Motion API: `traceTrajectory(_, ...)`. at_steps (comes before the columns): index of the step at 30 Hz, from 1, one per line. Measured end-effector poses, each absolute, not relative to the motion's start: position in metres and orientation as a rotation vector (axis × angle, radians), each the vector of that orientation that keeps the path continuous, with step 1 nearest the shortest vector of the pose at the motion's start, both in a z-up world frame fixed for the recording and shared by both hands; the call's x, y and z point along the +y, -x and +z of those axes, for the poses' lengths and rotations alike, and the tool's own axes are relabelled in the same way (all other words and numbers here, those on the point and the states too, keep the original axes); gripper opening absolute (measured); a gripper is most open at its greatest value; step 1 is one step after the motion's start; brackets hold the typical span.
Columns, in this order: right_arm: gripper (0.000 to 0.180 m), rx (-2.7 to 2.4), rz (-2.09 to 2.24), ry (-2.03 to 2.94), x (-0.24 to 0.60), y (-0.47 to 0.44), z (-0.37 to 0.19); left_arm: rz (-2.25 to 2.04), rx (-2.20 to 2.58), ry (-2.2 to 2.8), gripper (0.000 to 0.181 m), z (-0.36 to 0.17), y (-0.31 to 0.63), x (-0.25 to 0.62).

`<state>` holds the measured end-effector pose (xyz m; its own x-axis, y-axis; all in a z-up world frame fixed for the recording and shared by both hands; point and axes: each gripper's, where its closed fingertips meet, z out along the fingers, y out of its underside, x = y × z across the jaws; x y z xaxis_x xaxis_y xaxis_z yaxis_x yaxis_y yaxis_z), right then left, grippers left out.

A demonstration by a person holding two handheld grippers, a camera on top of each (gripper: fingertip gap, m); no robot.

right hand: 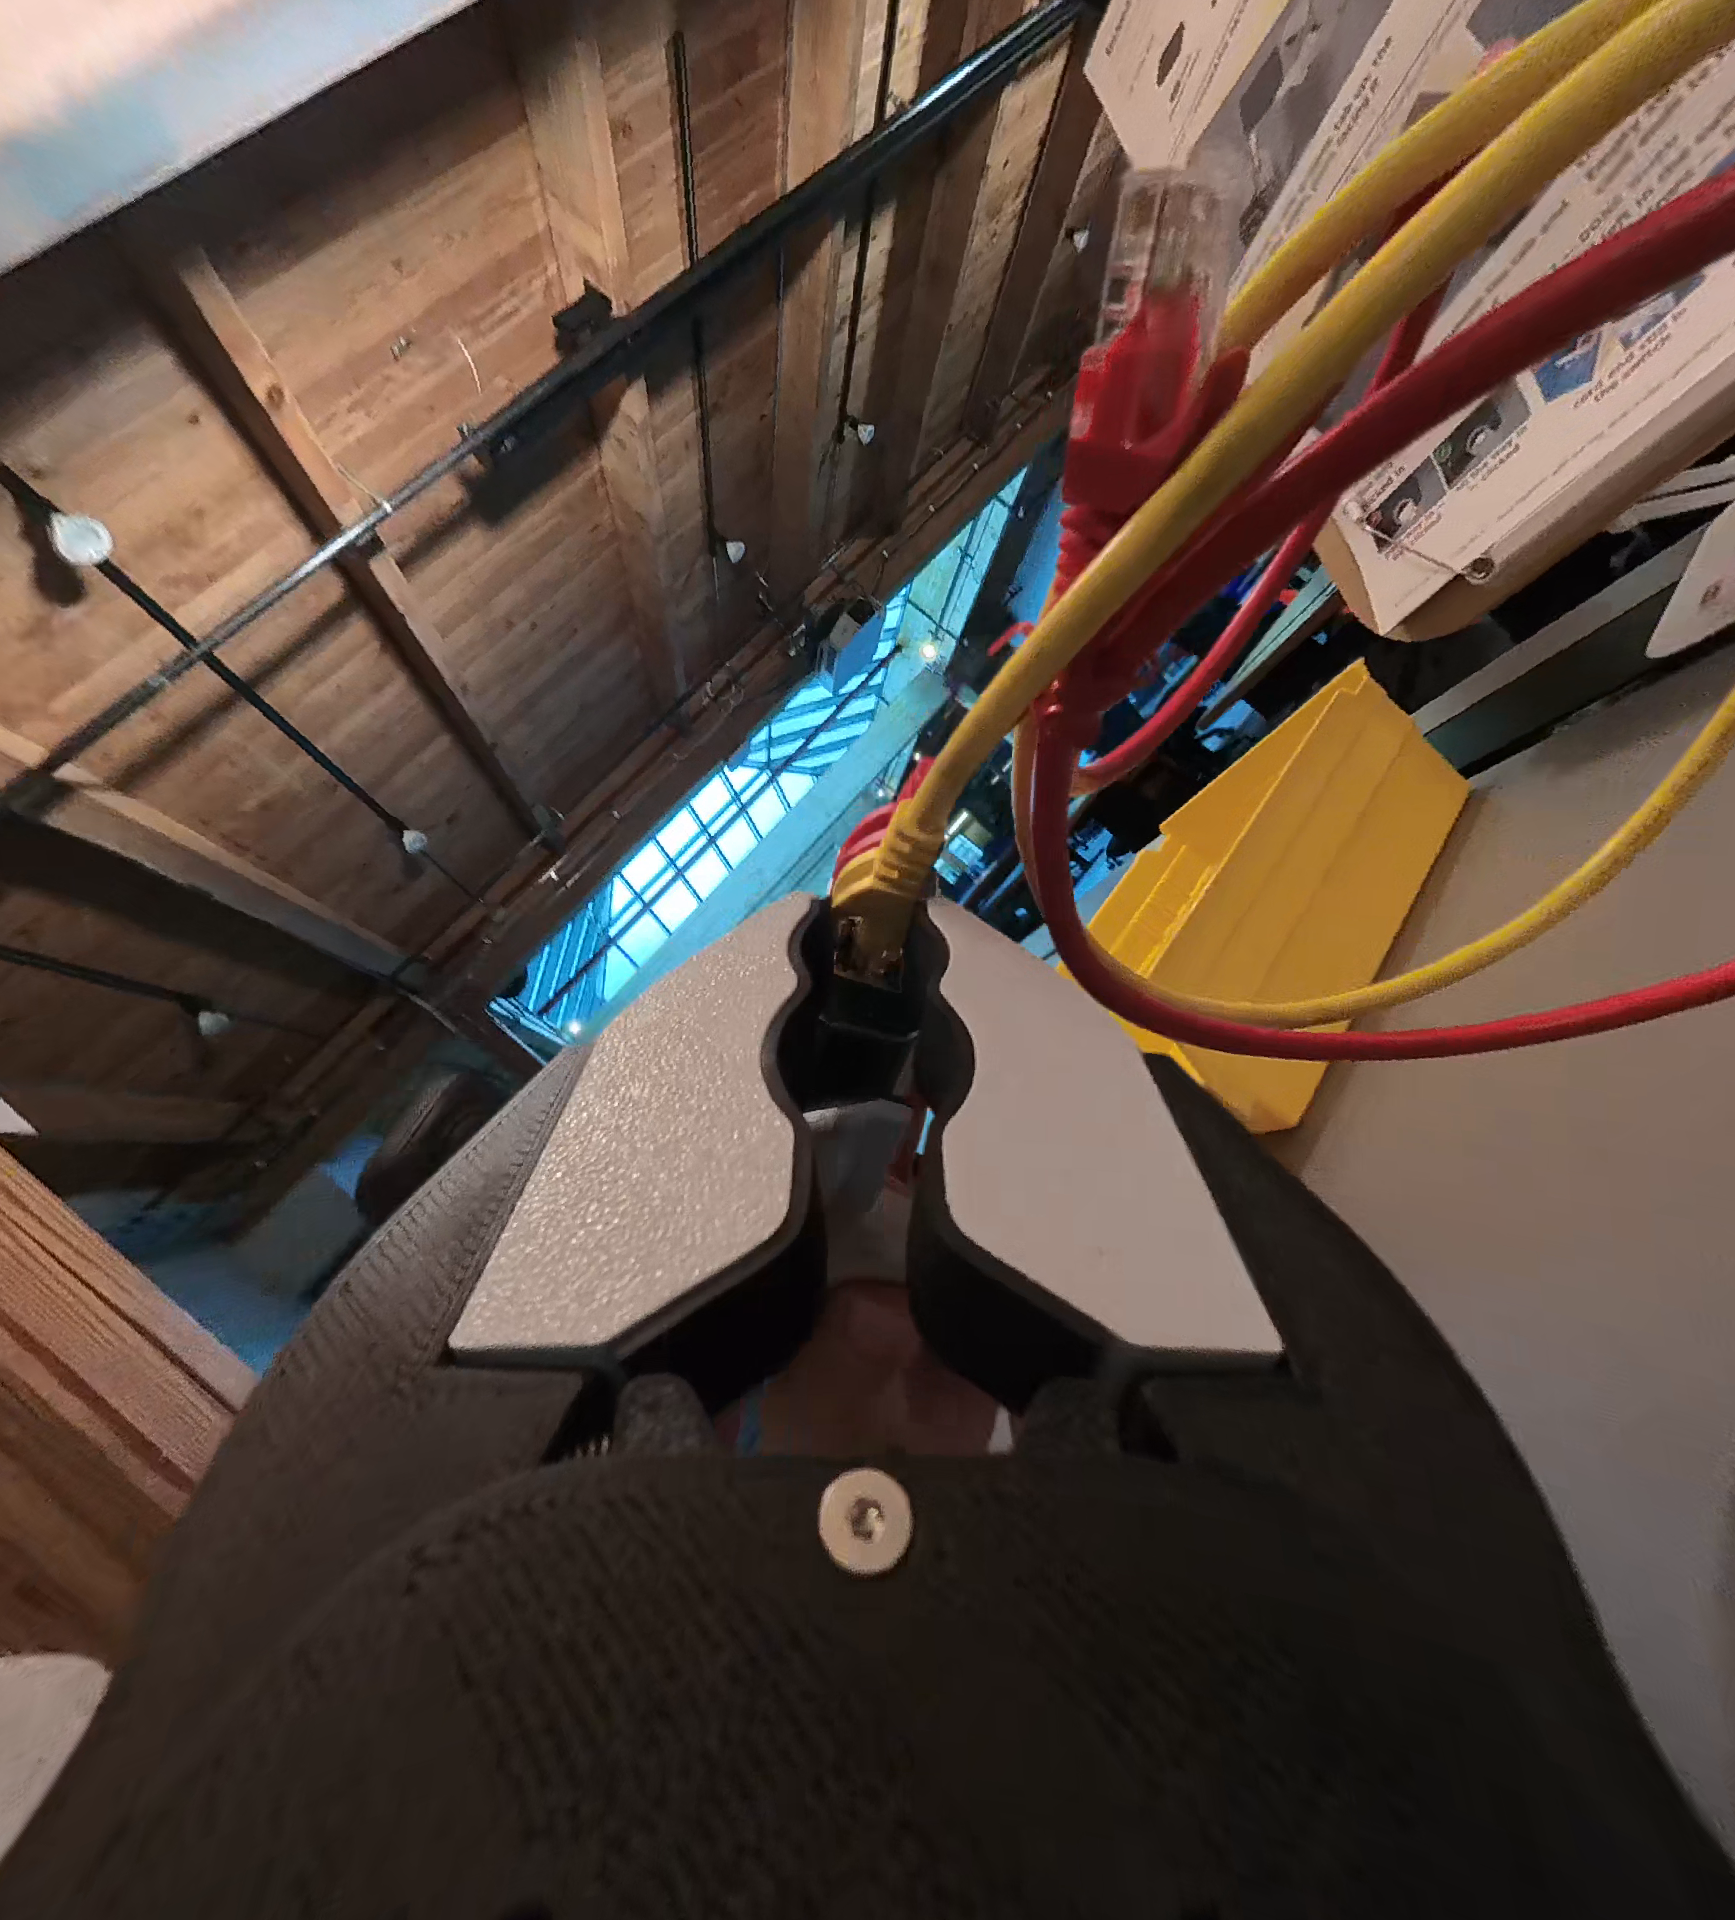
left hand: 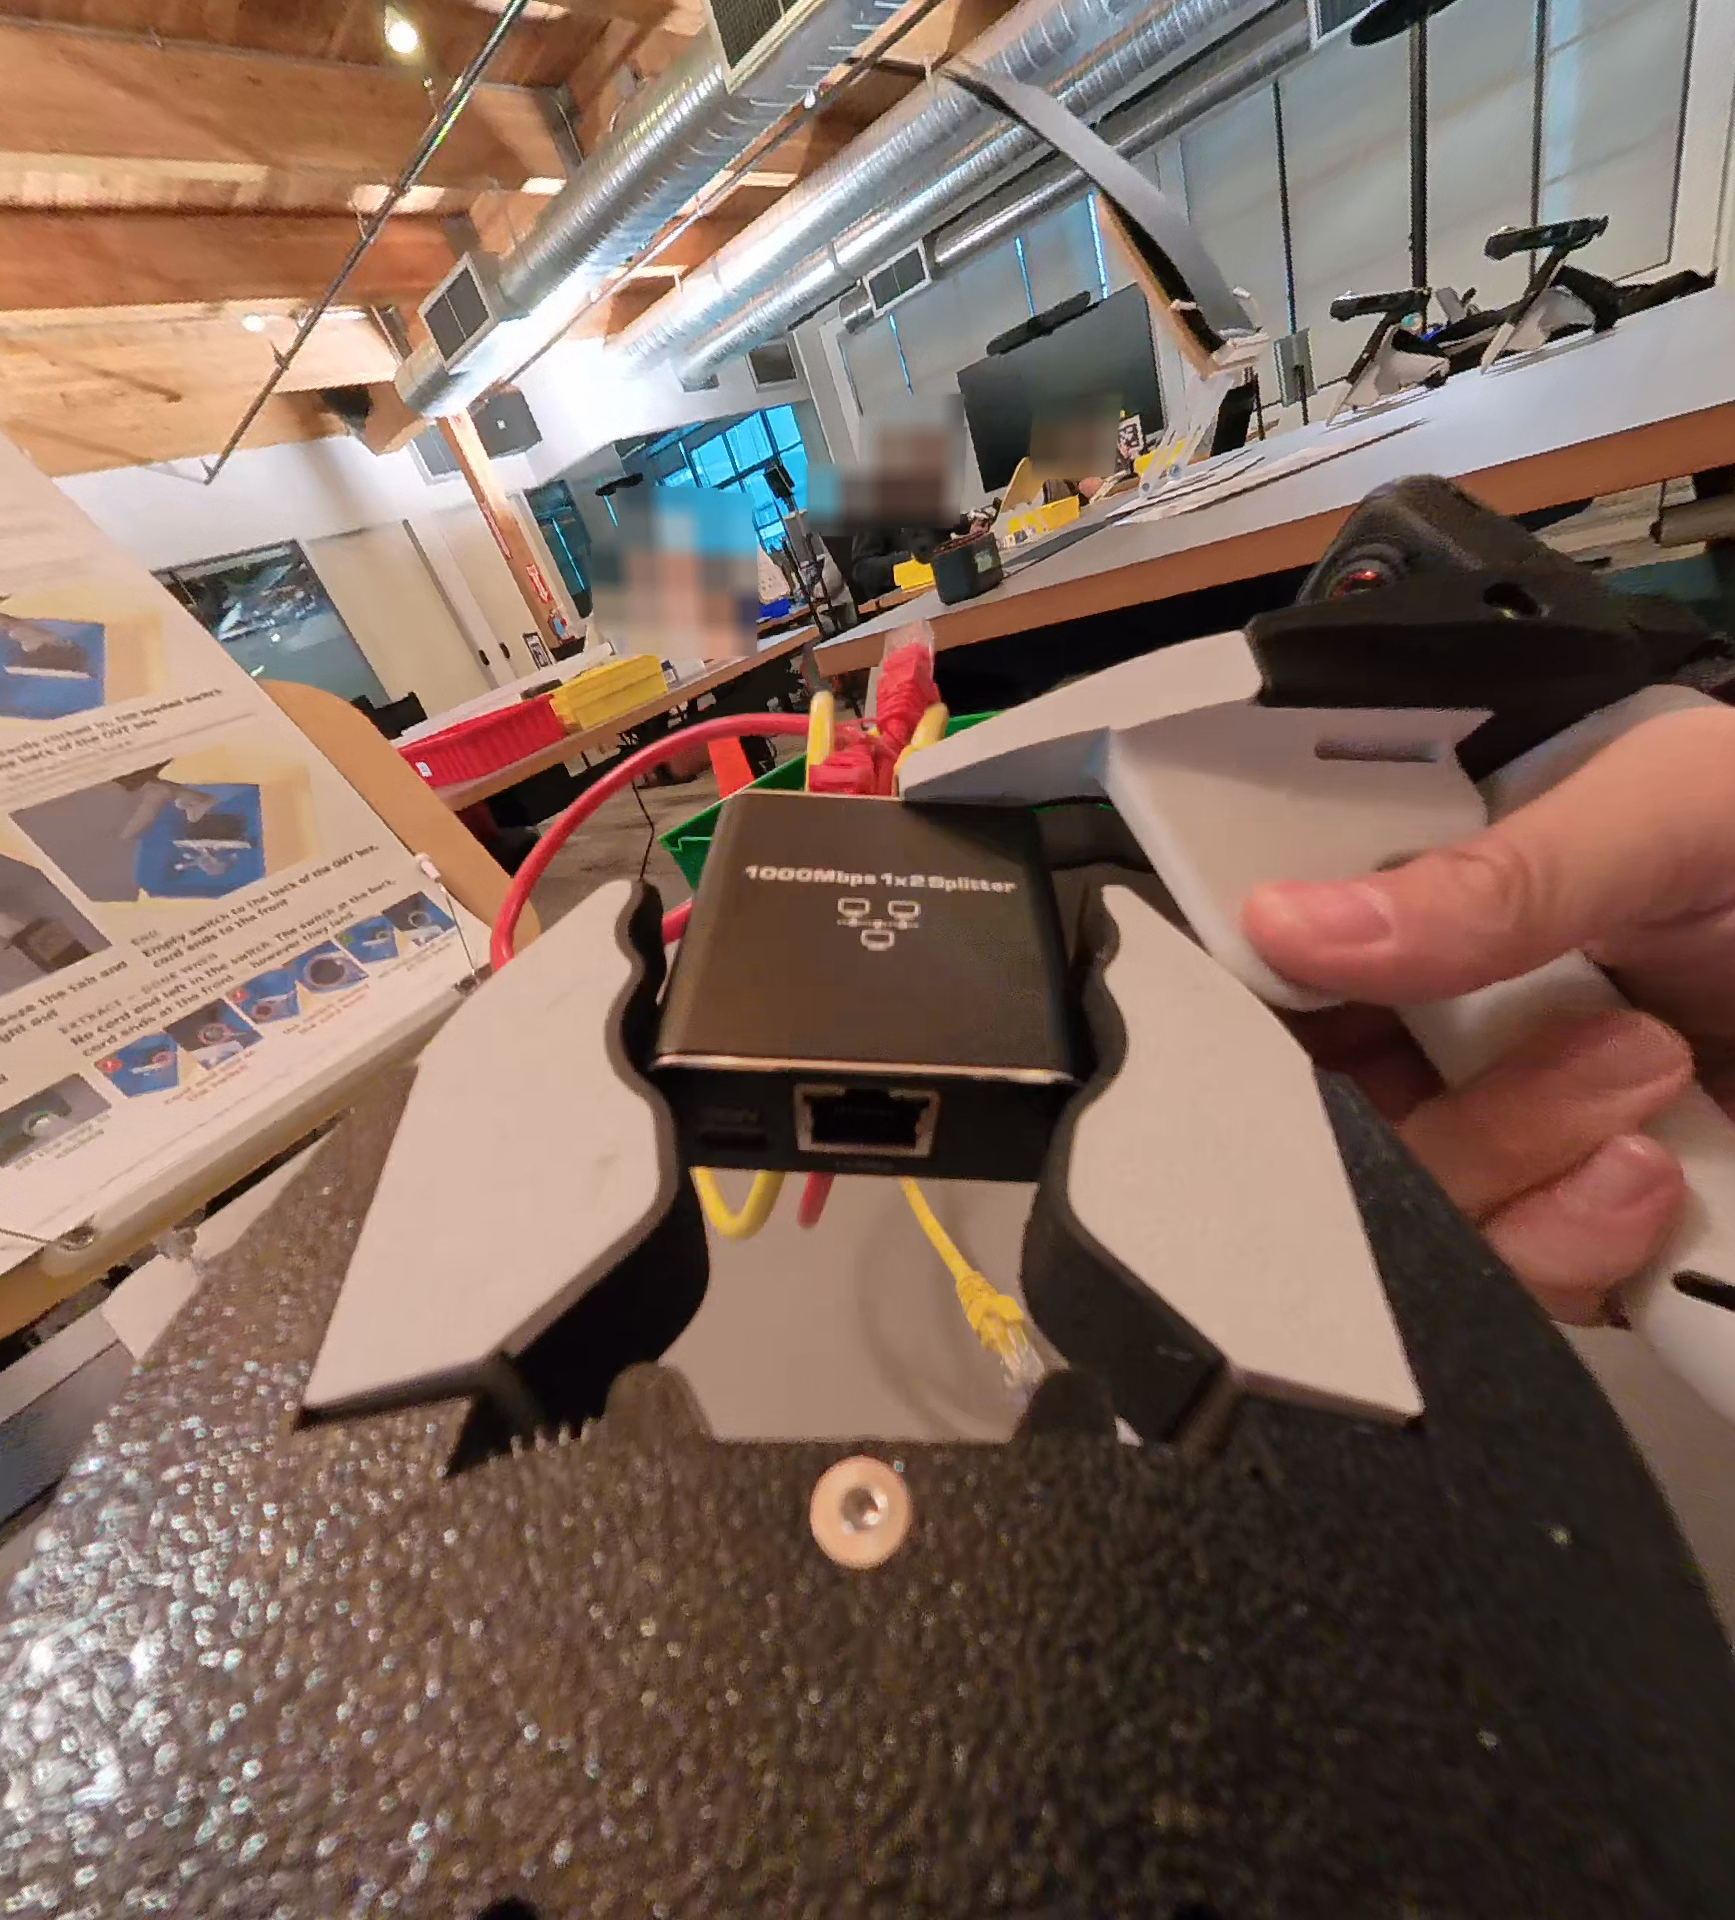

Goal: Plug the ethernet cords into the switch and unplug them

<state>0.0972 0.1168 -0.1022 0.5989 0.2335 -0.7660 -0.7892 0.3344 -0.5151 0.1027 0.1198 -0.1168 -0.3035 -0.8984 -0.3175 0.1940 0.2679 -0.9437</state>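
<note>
My left gripper (left hand: 873, 914) is shut on the black switch (left hand: 863, 977), one finger on each side, holding it in the air. The switch's near face shows an empty port (left hand: 868, 1117). My right gripper (right hand: 871, 925) is shut on the yellow plug (right hand: 878, 883) where it enters the switch's far end (right hand: 847, 1039). In the left wrist view the right gripper (left hand: 1050, 764) reaches in from the right over that far end. Red plugs (left hand: 894, 717) and red cord (left hand: 572, 821) rise behind the switch. A loose yellow plug (left hand: 998, 1320) hangs below it.
A hand (left hand: 1569, 987) holds the right gripper. An instruction board (left hand: 115, 883) stands at the left. A green bin (left hand: 728, 831) sits behind the switch. A yellow bin (right hand: 1289, 914) rests on the pale table (right hand: 1569, 1299). Yellow and red cords (right hand: 1362, 312) loop overhead. Left and right tips are no more than a few centimetres apart.
</note>
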Motion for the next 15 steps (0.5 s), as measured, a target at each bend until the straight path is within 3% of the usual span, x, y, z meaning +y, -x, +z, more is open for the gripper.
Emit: traceTrajectory(15,0.017,0.47,0.474,1.262,0.116,-0.108,-0.121,-1.329,1.513,0.828,0.076,-0.146,-0.116,0.119)
